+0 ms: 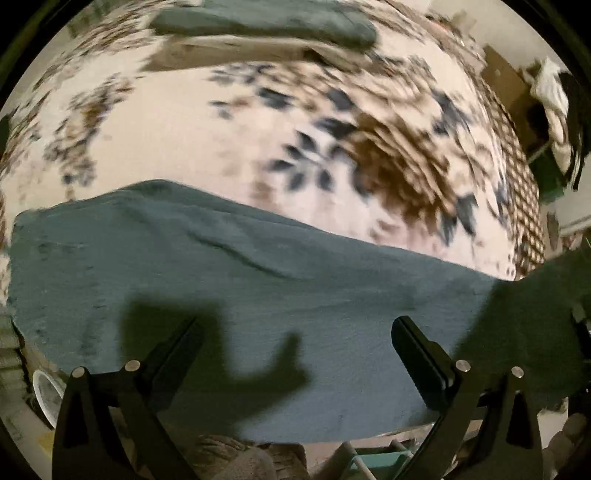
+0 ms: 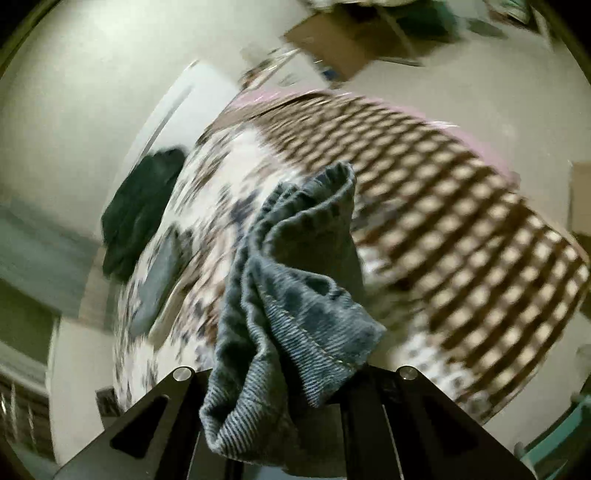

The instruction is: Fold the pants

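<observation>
1. The left gripper (image 1: 295,332) stands wide open, its two black fingers (image 1: 421,354) spread far apart, nothing between them.
2. Right under it lie the jeans (image 1: 258,295), a broad flat spread of blue-grey denim across the near side of the bed, running from the left edge over to the right, where the cloth rises out of sight.
3. The gripper's shadow (image 1: 221,350) falls dark on the denim, just beyond the left finger.
4. The bed wears a floral blanket (image 1: 184,129), cream with brown and navy leaves, and a brown-and-cream checked border (image 1: 524,206) down its right side.
5. Far across the bed, another dark folded garment (image 1: 266,20) sits on something tan; too blurred to name more closely.
6. Over to the right wrist view: the right gripper (image 2: 295,373) is clamped tight on a bunched hem of the jeans (image 2: 295,288), the stitched cuff and its ribbed inside puffing up from between the fingers.
7. That bunch is held up clear of the bed, with the checked border (image 2: 461,240) behind it on the right and the floral part (image 2: 207,206) on the left.
8. A dark garment (image 2: 140,218) lies at the far left edge of the bed in this view, next to a pale wall (image 2: 74,110).
9. A cardboard box (image 2: 347,40) shows at the far end of the room, badly blurred.
</observation>
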A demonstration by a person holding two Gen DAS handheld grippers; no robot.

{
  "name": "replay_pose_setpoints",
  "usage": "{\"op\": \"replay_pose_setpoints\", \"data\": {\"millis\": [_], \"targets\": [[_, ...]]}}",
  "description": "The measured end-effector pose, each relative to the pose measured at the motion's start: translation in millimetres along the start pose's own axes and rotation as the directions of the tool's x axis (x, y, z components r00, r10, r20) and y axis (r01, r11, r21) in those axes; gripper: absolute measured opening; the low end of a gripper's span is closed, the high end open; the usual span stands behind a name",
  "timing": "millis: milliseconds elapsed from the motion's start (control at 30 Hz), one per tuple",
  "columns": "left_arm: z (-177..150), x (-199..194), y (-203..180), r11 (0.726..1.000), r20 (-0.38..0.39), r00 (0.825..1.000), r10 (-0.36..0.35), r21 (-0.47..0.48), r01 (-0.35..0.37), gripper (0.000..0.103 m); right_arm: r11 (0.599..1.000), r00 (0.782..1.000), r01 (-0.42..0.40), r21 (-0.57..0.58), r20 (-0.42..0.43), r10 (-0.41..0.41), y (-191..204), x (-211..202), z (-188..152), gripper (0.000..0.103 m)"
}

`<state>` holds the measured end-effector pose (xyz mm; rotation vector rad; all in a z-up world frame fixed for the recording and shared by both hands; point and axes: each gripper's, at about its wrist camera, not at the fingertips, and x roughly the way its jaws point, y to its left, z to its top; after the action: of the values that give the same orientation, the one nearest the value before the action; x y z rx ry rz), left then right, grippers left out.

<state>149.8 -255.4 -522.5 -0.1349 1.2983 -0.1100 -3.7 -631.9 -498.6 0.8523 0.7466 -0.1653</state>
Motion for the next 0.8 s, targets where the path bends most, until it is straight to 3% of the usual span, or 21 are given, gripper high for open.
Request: {"op": "replay_pose_setpoints", "data": {"millis": [200,367,567,633,767,800], "targets": [[-16,-25,101,0.992,0.003,1.0,0.02,-0.122,-0.019,0.103,0.985,0.989,-0.04,-0.167,-0.145,0.016,98,44,-64,0.007],[-23,-34,173,0.975,0.0,0.998,0.063,-0.215,-0.061,0.103,0.949,0.959,-0.088,-0.302,-0.284,-0.001,162,96,-140,0.007],[-32,-39,234,0.947,0.008,0.995,0.104,-0.308,-0.097,0.103,0.901,0.917,-0.128,-0.414,-0.396,-0.051,202,149,-214,0.007],[-33,-38,246,0.939,0.007,0.994,0.106,-0.331,-0.098,0.103,0.877,0.906,-0.11,-0.468,-0.409,-0.104,213,170,-236,0.007],[-34,-37,260,0.927,0.012,0.995,0.094,-0.365,-0.084,0.103,0.853,0.854,-0.061,-0.518,-0.47,-0.224,215,207,-258,0.02],[-33,-38,260,0.928,0.015,0.996,0.089,-0.366,-0.077,0.103,0.858,0.84,-0.078,-0.508,-0.497,-0.218,216,211,-258,0.035]]}}
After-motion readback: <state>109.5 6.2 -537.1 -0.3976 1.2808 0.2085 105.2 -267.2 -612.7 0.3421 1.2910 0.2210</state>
